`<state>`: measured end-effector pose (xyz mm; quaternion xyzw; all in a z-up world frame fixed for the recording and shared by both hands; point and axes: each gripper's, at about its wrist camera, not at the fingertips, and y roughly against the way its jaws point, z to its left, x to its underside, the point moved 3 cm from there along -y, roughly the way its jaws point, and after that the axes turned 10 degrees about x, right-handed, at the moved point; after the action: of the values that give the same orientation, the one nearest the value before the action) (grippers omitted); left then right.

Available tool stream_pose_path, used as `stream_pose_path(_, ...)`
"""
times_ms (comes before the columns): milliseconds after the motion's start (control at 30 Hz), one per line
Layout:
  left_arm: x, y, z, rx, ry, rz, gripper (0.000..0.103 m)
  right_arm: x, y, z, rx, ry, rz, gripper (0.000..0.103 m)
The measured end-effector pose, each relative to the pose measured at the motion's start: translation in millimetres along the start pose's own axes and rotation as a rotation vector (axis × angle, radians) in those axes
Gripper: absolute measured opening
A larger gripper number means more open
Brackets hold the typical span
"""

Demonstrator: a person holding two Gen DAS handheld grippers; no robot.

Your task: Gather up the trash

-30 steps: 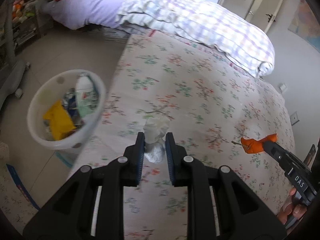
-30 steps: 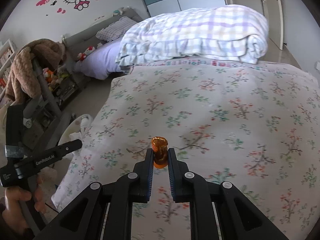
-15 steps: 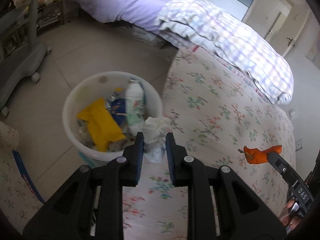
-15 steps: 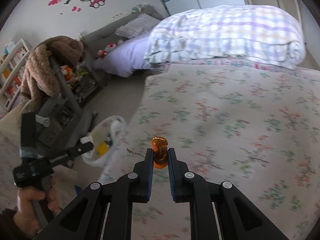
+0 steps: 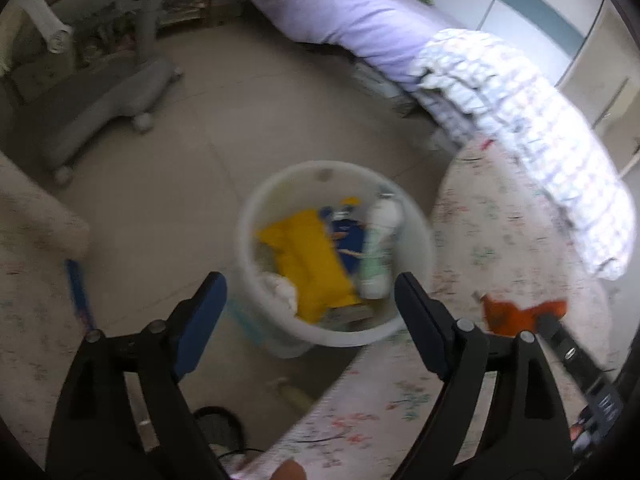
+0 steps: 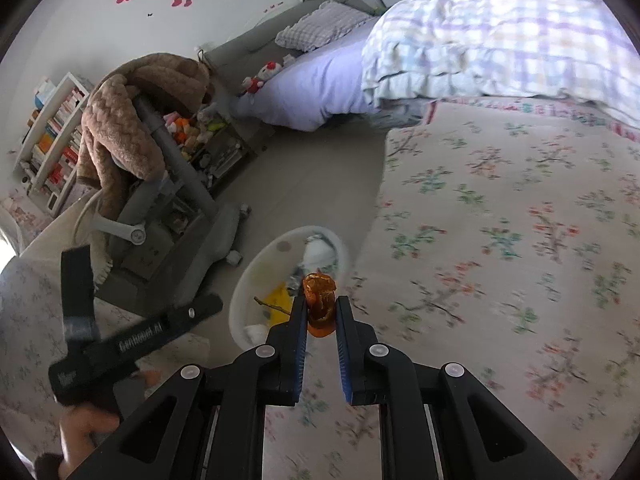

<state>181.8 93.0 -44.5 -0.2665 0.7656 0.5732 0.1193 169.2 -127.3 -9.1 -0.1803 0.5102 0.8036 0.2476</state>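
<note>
A white bin (image 5: 256, 200) stands on the floor beside the bed, holding a yellow wrapper (image 5: 308, 264), a white and green bottle (image 5: 378, 248) and blue scraps. My left gripper (image 5: 310, 284) hangs over it with its jaws opening wide and nothing between them. A crumpled white tissue (image 5: 280, 286) lies inside the bin by the near wall. My right gripper (image 6: 320, 308) is shut on an orange scrap (image 6: 320, 300) with a thin stalk, above the bed's edge beside the bin (image 6: 240, 292). The same scrap (image 5: 516, 314) shows at the right of the left wrist view.
The floral bed sheet (image 6: 500, 240) fills the right, with a folded checked quilt (image 6: 500, 40) at its far end. A grey wheeled chair base (image 5: 100, 112) and a brown blanket (image 6: 120, 120) stand left of the bin. A lilac bed (image 5: 340, 12) lies beyond. A hand (image 6: 80, 428) holds the left tool.
The left gripper swung from over the bed to above the bin and opened; the tissue it held now lies in the bin. The right gripper moved left towards the bin, still gripping the orange scrap.
</note>
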Motion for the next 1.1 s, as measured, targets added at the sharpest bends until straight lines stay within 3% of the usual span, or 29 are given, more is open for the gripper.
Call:
stream_pose_path(100, 1, 0, 11, -0.049, 0.0, 0.006, 0.088, -4, -17, 9, -0.005, 0.002, 0.018, 0.015)
stream_pose_path(367, 3, 4, 34, -0.067, 0.032, 0.023, 0.092, -9, -61, 35, -0.048, 0.036, 0.111, 0.018)
stream_pose_path(400, 4, 5, 36, -0.069, 0.033, 0.025, 0.093, -11, -65, 38, -0.037, 0.058, 0.115, 0.023)
stream_pose_path(467, 4, 6, 36, -0.069, 0.03, 0.028, 0.097, -12, -66, 38, -0.019, 0.064, 0.117, 0.043)
stream_pose_path(500, 4, 6, 35, -0.07, 0.026, 0.028, 0.1, -13, -63, 37, -0.021, 0.058, 0.111, 0.065)
stream_pose_path(533, 5, 7, 34, -0.072, 0.019, 0.025, 0.1, -14, -58, 35, -0.021, 0.046, 0.094, 0.076)
stream_pose_path(867, 15, 8, 15, -0.064, -0.049, 0.034, 0.102, -10, -8, -2, 0.139, 0.054, 0.048, 0.086)
stream_pose_path(1000, 28, 7, -5, -0.065, -0.097, 0.057, 0.102, 2, 28, -26, 0.205, 0.084, 0.007, 0.103)
stream_pose_path(1100, 37, 10, -18, -0.063, -0.122, 0.065, 0.102, 13, 53, -38, 0.24, 0.125, 0.004, 0.103)
